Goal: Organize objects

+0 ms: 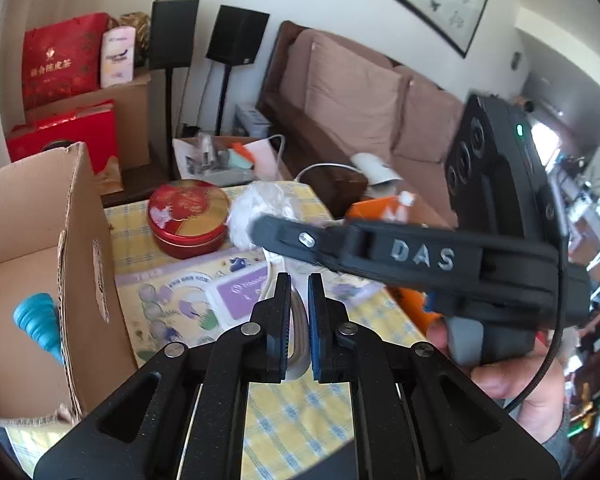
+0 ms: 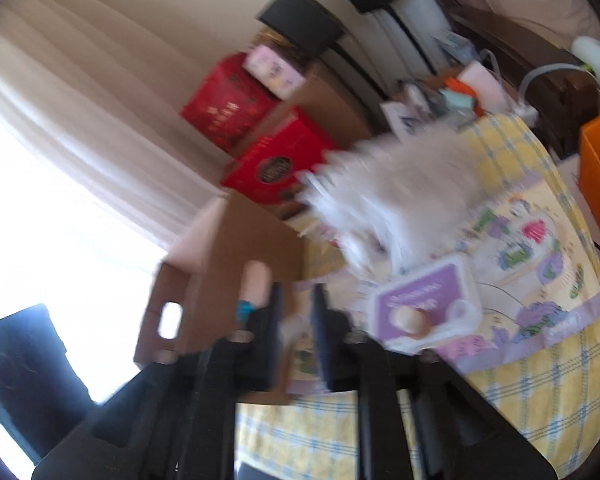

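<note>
Left wrist view: my left tongs (image 1: 299, 288) pinch a flat white strip (image 1: 298, 316) above the table (image 1: 300, 420); the cardboard box (image 1: 80, 240) stands at its left edge, the red tin (image 1: 188, 218) toward the far edge.

Right wrist view, blurred: my right tongs (image 2: 296, 300) are pressed together; whether they pinch anything I cannot tell. A white plastic bag (image 2: 400, 192) hangs above the table's middle, beside the purple-lidded container (image 2: 424, 304).
</note>
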{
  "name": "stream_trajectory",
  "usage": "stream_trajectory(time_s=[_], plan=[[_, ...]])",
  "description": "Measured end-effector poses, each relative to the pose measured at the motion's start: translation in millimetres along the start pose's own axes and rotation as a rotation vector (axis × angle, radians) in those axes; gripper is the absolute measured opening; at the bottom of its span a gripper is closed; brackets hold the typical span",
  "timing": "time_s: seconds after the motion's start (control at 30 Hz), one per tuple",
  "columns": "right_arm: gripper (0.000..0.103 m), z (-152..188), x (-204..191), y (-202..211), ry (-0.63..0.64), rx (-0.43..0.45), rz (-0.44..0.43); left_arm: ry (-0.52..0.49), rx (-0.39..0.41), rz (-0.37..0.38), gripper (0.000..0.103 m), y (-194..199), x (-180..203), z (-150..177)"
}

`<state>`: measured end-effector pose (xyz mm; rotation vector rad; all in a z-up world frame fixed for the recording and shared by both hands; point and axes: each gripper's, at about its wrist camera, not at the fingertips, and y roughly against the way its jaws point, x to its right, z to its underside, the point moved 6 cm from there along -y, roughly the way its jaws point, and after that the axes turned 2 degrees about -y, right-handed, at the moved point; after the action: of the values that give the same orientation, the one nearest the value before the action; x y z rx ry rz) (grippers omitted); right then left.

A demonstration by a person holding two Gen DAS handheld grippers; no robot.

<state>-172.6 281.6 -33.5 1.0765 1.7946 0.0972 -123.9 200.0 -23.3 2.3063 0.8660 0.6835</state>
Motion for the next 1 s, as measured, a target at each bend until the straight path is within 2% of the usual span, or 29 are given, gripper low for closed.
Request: stream_trajectory(time_s=[0.03, 0.17, 0.27, 0.33, 0.37, 0.4, 0.53, 0.77, 1.0], plan=[[0.011, -0.3, -9.4, 2.0, 0.027, 0.001, 0.006, -0.014, 0.019, -0.012, 0.0, 5.6, 2.3, -1.3], [0.012, 2.3, -32.1, 3.5, 0.091, -0.003, 0.025, -0.027, 0.044, -0.047, 0.0, 14.1, 1.4, -5.5], [0.013, 5.3, -33.3, 10.7, 0.115, 0.024, 0.072, -0.008, 0.019, -0.064, 0.0, 8.3, -8.2, -2.9], [0.024, 7.6, -26.8, 17.8, 0.114, 0.038, 0.107, 0.002, -0.005, -0.066, 0.0, 5.0, -13.6, 1.6], [0.034, 8.9, -21.1, 21.6, 0.115, 0.043, 0.131, 0.008, -0.029, -0.065, 0.0, 2.0, -16.1, 6.4], [0.036, 9.9, -15.0, 23.9, 0.115, 0.044, 0.154, 0.009, -0.052, -0.067, 0.0, -1.6, -17.5, 11.8], [0.036, 14.0, 14.9, 29.1, 0.087, 0.029, 0.199, -0.016, -0.085, -0.116, 0.018, -10.9, -22.4, 27.5], [0.036, 21.5, 51.4, 31.2, 0.091, 0.031, 0.299, 0.051, -0.153, -0.093, 0.03, -33.8, -36.6, 52.0], [0.044, 30.1, 66.3, 17.7, 0.179, 0.004, 0.389, 0.064, -0.148, -0.095, 0.042, -48.0, -35.5, 71.3]])
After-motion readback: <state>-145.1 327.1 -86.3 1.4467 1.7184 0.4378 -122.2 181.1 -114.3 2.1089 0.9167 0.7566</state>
